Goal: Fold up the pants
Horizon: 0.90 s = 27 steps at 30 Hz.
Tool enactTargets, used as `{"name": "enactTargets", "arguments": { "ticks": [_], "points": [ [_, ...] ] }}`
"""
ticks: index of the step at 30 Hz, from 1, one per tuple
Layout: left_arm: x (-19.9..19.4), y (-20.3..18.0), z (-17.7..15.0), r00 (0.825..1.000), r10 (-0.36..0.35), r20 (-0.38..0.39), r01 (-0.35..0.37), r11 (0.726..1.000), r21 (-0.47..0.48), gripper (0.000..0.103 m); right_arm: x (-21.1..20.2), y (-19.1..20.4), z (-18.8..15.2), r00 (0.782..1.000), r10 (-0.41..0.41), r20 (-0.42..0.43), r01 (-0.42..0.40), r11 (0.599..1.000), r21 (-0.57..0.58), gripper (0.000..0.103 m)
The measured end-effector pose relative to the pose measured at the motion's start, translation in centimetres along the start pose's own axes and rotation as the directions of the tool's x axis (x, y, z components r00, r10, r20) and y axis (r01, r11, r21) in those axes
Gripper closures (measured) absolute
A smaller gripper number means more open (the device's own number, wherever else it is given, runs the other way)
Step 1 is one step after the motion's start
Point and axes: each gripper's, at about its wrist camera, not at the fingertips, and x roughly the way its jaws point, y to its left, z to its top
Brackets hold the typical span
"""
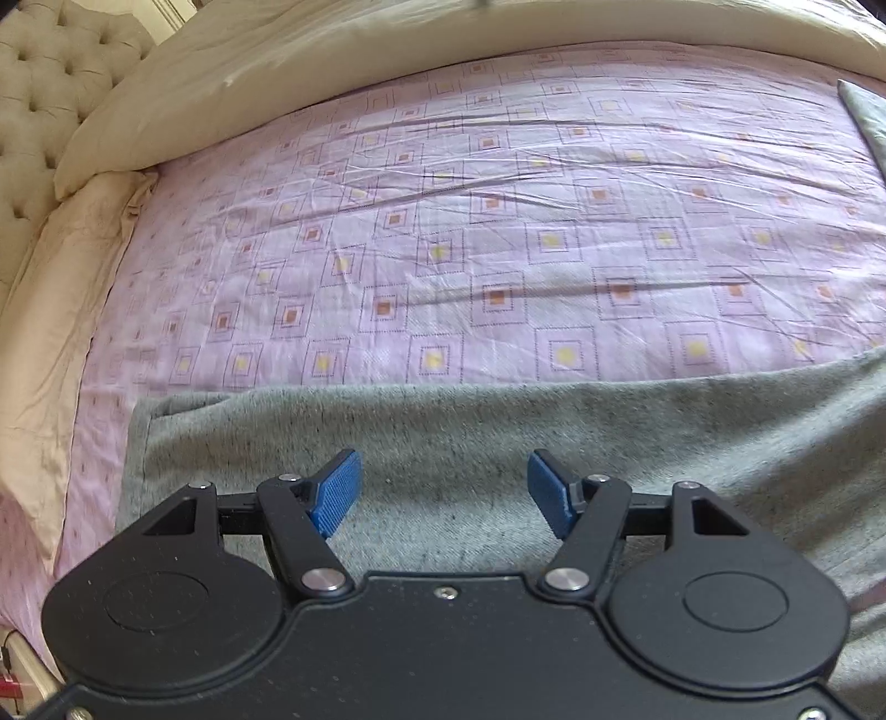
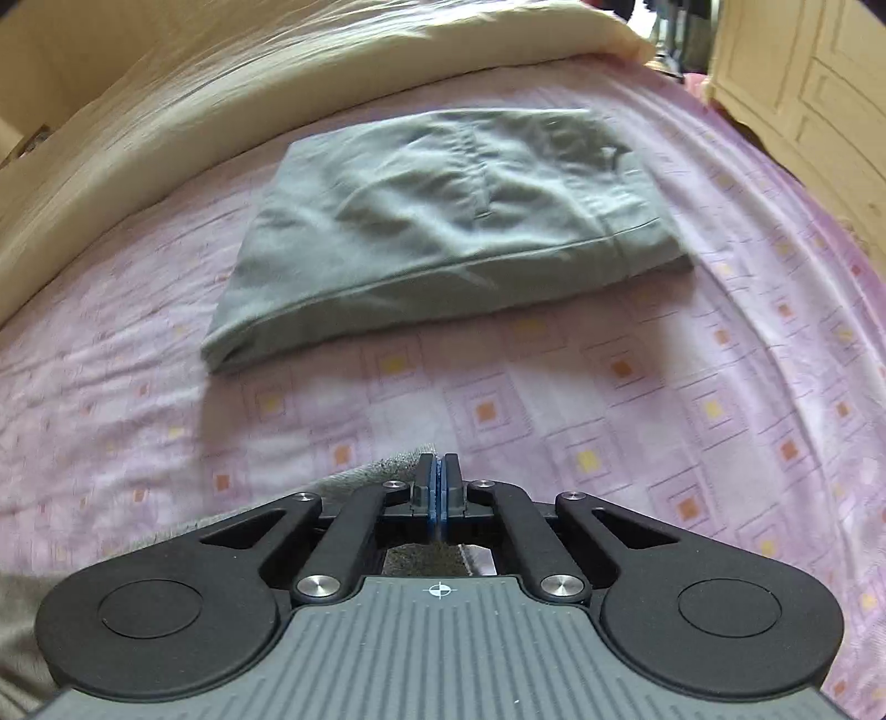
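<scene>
Grey fleece pants (image 1: 498,437) lie spread along the near side of the bed in the left wrist view. My left gripper (image 1: 444,487) hovers over them, its blue pads (image 1: 338,493) wide apart with only cloth beneath and nothing between them. In the right wrist view, an edge of the same grey pants (image 2: 382,471) rises from the lower left up to my right gripper (image 2: 440,476). Its pads are pressed together on that edge, and more grey cloth shows under the fingers.
A folded grey-green garment (image 2: 443,221) lies farther back on the pink patterned sheet (image 2: 637,399); its corner (image 1: 869,116) shows at the left view's right edge. A cream duvet (image 1: 387,50) is bunched along the far side, with a tufted headboard (image 1: 50,99) at left and a pale cabinet (image 2: 803,88) at right.
</scene>
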Motion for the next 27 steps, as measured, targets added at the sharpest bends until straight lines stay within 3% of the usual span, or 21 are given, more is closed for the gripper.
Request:
{"name": "enactTargets", "arguments": {
  "ticks": [2, 4, 8, 10, 11, 13, 18, 21, 27],
  "points": [
    [1.5, 0.5, 0.4, 1.0, 0.008, -0.009, -0.007, 1.0, 0.012, 0.035, 0.8, -1.0, 1.0, 1.0, 0.008, -0.028, -0.006, 0.997, 0.074, 0.102],
    [2.9, 0.9, 0.7, 1.0, 0.007, -0.029, -0.007, 1.0, 0.015, 0.035, 1.2, -0.4, 1.2, 0.998, -0.03, -0.055, 0.034, 0.998, 0.058, 0.102],
    [6.1, 1.4, 1.0, 0.996, 0.025, -0.088, -0.024, 1.0, 0.012, 0.035, 0.6, 1.2, 0.8, 0.999, -0.02, -0.045, 0.023, 0.998, 0.057, 0.097],
    [8.0, 1.4, 0.8, 0.99, 0.038, -0.136, -0.036, 0.999, 0.018, 0.034, 0.3, 1.7, 0.7, 0.999, 0.013, -0.052, -0.009, 0.997, 0.082, 0.087],
    [8.6, 1.4, 0.7, 0.989, 0.048, -0.143, -0.046, 0.999, 0.015, 0.026, 0.4, 2.1, 1.0, 0.997, 0.034, -0.072, -0.027, 0.995, 0.097, 0.077],
    [8.7, 1.8, 0.8, 0.992, 0.051, -0.114, -0.051, 0.999, 0.003, 0.022, 0.8, 2.8, 1.2, 0.993, 0.06, -0.1, -0.049, 0.992, 0.113, 0.075],
    [9.1, 3.4, 1.3, 0.99, -0.004, -0.144, -0.004, 0.999, -0.05, 0.021, 2.0, 5.0, 1.3, 0.988, 0.077, -0.137, -0.058, 0.99, 0.132, 0.075],
    [8.7, 4.3, 1.4, 0.989, -0.011, -0.149, -0.003, 0.996, -0.09, 0.031, 2.0, 6.2, 0.4, 0.983, 0.078, -0.164, -0.059, 0.991, 0.118, 0.075],
    [4.8, 5.8, -0.8, 0.994, -0.039, -0.101, 0.023, 0.988, -0.152, 0.031, 0.1, 5.8, -3.0, 0.977, 0.098, -0.191, -0.071, 0.987, 0.147, 0.075]
  ]
}}
